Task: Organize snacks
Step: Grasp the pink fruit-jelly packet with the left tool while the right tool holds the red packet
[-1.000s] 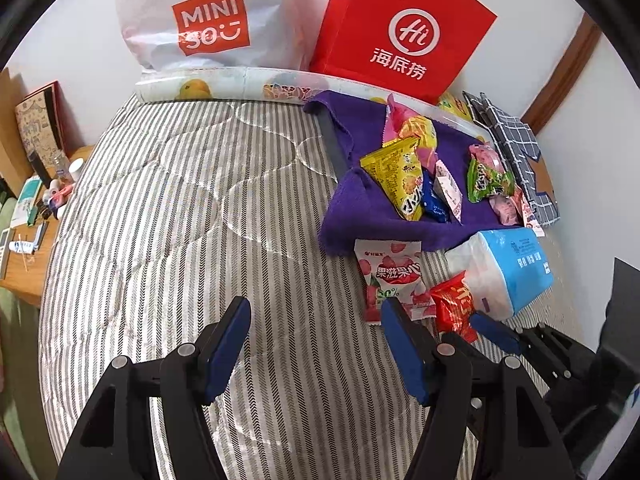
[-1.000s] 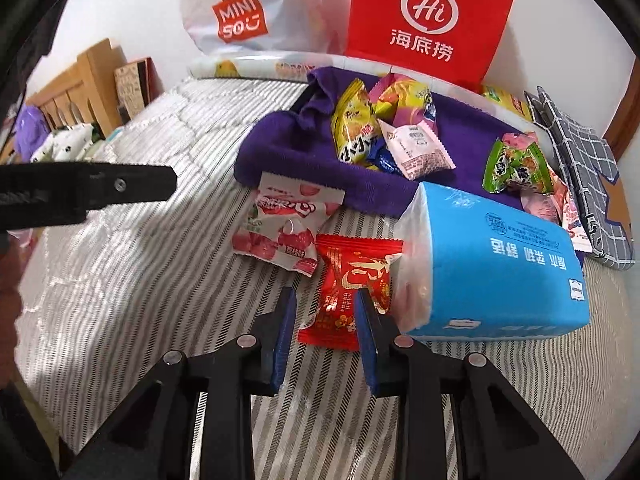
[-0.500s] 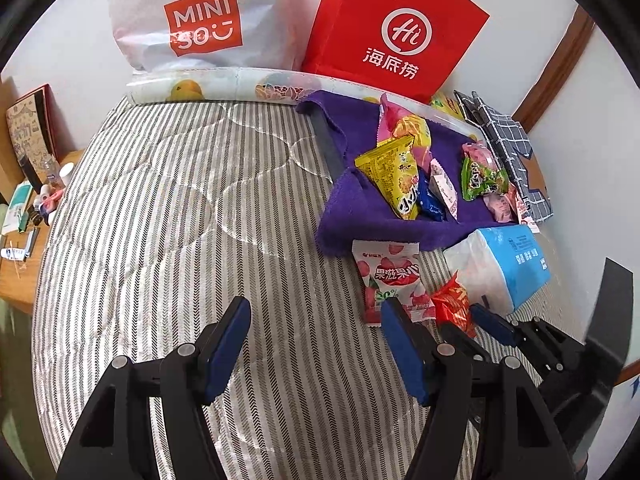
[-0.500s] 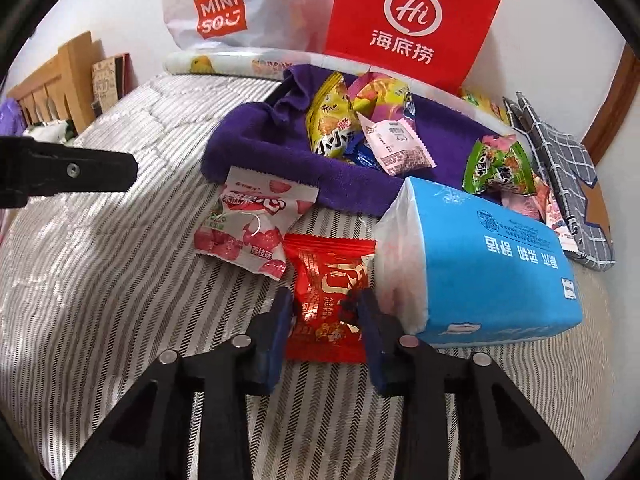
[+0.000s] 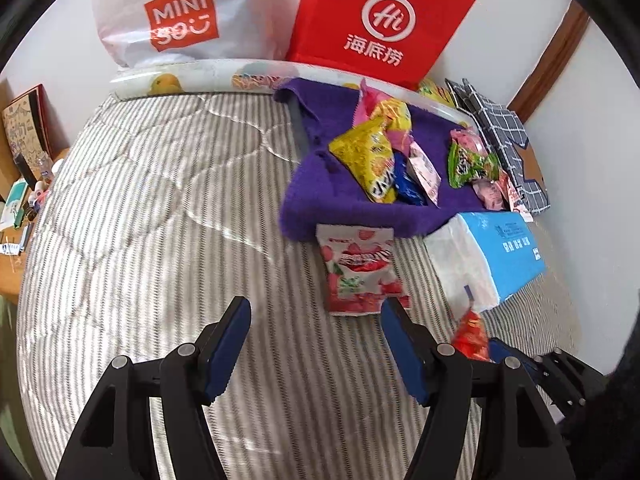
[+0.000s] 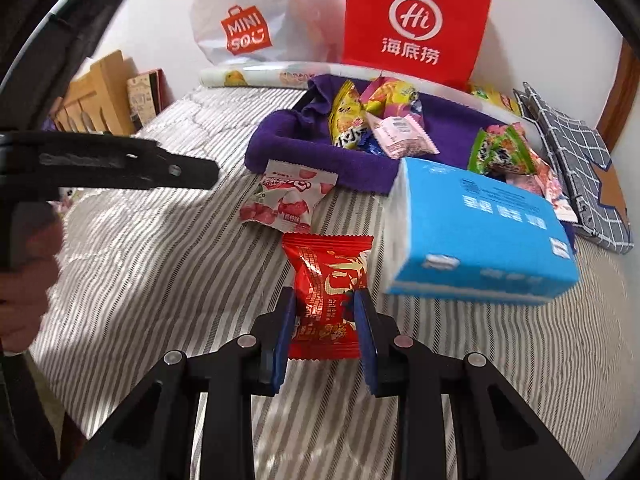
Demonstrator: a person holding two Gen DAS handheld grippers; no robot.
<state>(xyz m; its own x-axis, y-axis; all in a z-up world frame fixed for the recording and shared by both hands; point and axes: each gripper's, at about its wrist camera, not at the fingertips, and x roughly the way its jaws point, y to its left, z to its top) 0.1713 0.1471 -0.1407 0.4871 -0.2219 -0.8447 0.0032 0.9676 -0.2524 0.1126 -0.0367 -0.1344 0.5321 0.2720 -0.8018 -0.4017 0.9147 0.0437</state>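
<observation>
Two blue pads of the right gripper (image 6: 325, 322) pinch a red snack packet (image 6: 329, 280) just above the striped quilt (image 6: 168, 272), beside a blue tissue pack (image 6: 480, 236). A strawberry candy bag (image 6: 286, 196) lies just beyond, touching the purple towel (image 6: 320, 160). Nearby, the left gripper (image 5: 316, 344) hangs spread, holding nothing.

The white plastic bag (image 5: 180, 20) against the wall bears an orange shopping-bag logo reading "MINI SO" with a smile mark; the red paper bag (image 6: 416, 20) beside it carries a white ring with "Hi" and the characters "海底捞" beneath; the blue tissue pack (image 6: 480, 236) shows white characters, upside down and too small to read; print on the snack wrappers stays illegible.
</observation>
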